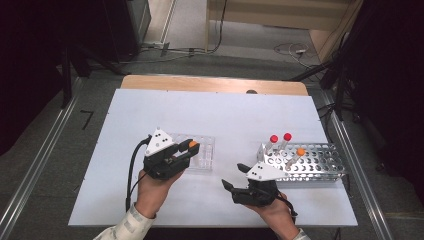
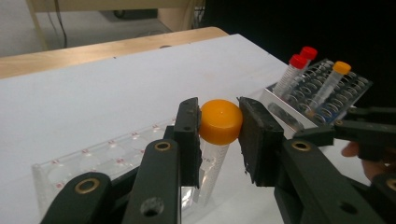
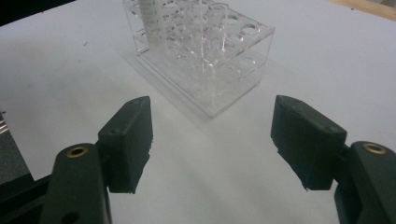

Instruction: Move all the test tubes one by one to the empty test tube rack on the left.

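My left gripper (image 1: 186, 152) is shut on the orange cap of a clear tube (image 2: 220, 122). It holds the tube upright over the near left part of a clear plastic rack (image 1: 204, 155); I cannot tell whether the tube's lower end is in a well. At the right stands a metal rack (image 1: 320, 161) holding two red-capped tubes (image 1: 273, 139) (image 1: 287, 136) and one orange-capped tube (image 1: 300, 151). My right gripper (image 1: 234, 176) is open just left of the metal rack. Its jaws point toward the clear rack (image 3: 205, 51) with nothing between them.
A white sheet (image 1: 210, 115) covers the table, with a wooden edge (image 1: 210, 84) at the far side. Cables (image 1: 295, 50) lie on the floor beyond the table. Metal rails (image 1: 40, 155) run along both sides.
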Available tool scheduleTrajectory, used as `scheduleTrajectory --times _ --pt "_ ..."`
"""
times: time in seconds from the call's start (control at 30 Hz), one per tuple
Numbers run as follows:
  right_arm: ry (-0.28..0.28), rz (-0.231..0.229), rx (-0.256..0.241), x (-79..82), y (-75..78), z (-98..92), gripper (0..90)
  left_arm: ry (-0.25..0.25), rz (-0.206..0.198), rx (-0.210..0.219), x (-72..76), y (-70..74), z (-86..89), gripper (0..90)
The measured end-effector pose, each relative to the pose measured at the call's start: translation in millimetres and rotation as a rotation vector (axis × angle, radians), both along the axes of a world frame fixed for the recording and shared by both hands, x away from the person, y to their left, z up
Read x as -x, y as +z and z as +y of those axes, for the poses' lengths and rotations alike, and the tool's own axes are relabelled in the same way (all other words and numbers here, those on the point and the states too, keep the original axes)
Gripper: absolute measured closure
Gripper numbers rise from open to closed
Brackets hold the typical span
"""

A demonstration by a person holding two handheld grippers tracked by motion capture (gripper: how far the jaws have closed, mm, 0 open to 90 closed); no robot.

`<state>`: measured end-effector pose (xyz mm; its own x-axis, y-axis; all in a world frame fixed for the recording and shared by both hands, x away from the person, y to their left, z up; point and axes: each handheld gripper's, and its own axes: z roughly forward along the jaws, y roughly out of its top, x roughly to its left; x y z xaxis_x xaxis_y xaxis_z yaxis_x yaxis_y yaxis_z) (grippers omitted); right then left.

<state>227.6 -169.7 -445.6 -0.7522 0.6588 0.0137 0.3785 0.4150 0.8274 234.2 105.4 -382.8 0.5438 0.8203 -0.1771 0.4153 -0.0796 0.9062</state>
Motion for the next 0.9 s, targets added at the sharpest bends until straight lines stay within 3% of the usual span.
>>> scheduleTrajectory --times 0.13,0.37,0.73,0.9 --pt "-0.006 0.008 -0.007 0.4 -1.6 -2.1 27.2 0.030 -0.023 -0.018 -6.8 4.9 2.8 70.2" --pt "-0.008 0.003 -0.011 -1.3 -2.7 -2.9 27.2 0.058 -0.029 -0.034 -18.1 6.5 6.1 70.2" --pt "-0.020 0.002 -0.019 -1.9 -3.1 -3.4 27.1 0.057 -0.012 -0.033 -24.9 -2.2 3.2 70.1" --pt "-0.022 0.002 -0.020 -1.8 -3.2 -3.8 27.1 0.056 -0.005 -0.063 -25.6 -10.8 -0.4 70.0"
